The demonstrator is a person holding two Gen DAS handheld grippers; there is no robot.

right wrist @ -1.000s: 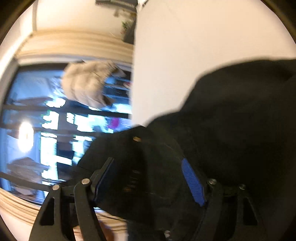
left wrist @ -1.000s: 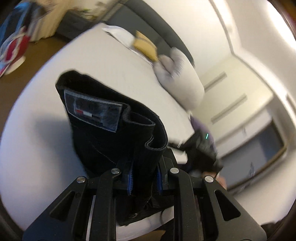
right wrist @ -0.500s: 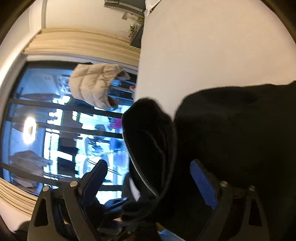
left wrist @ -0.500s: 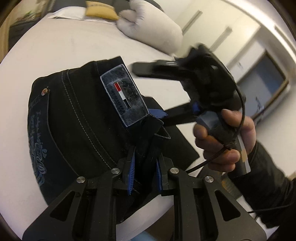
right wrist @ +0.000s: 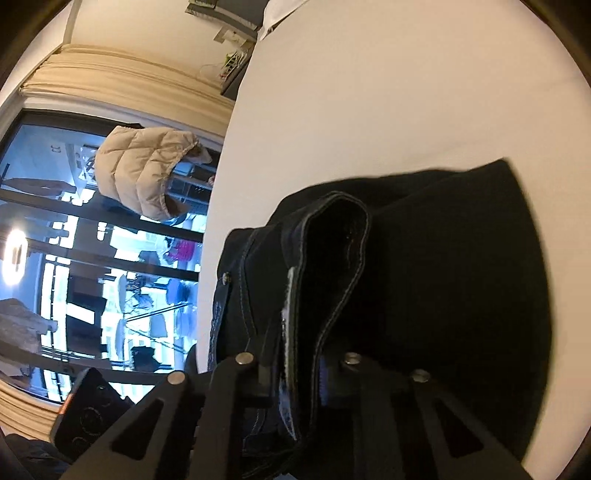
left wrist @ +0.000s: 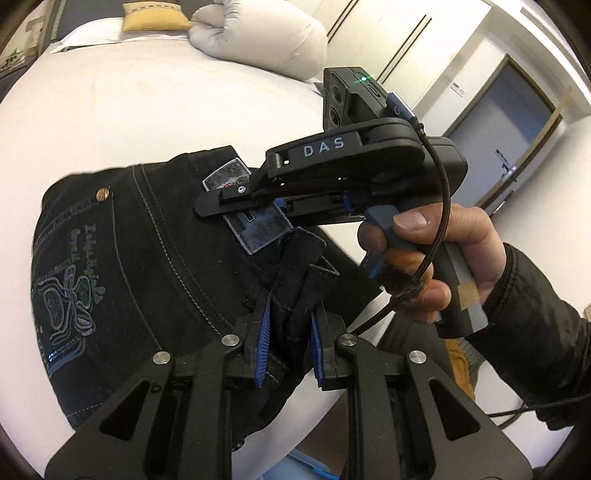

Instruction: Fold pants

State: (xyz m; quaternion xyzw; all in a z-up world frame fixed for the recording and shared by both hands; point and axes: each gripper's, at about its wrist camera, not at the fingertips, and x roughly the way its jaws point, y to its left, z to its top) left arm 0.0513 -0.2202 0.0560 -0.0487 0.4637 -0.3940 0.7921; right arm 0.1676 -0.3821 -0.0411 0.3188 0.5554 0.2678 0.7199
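Where it gaped, right gripper (right wrist: 295, 373) now pinches pants (left wrist: 155, 266).

The left gripper (left wrist: 289, 332) is clamped on a fold of the pants (left wrist: 147, 266), blue pads pressing both sides. The right gripper (left wrist: 236, 201), held in a bare hand (left wrist: 424, 258) with a dark sleeve, reaches across and seems closed on the waistband.

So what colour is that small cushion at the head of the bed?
Mustard yellow; the cushion shows best in the left wrist view.
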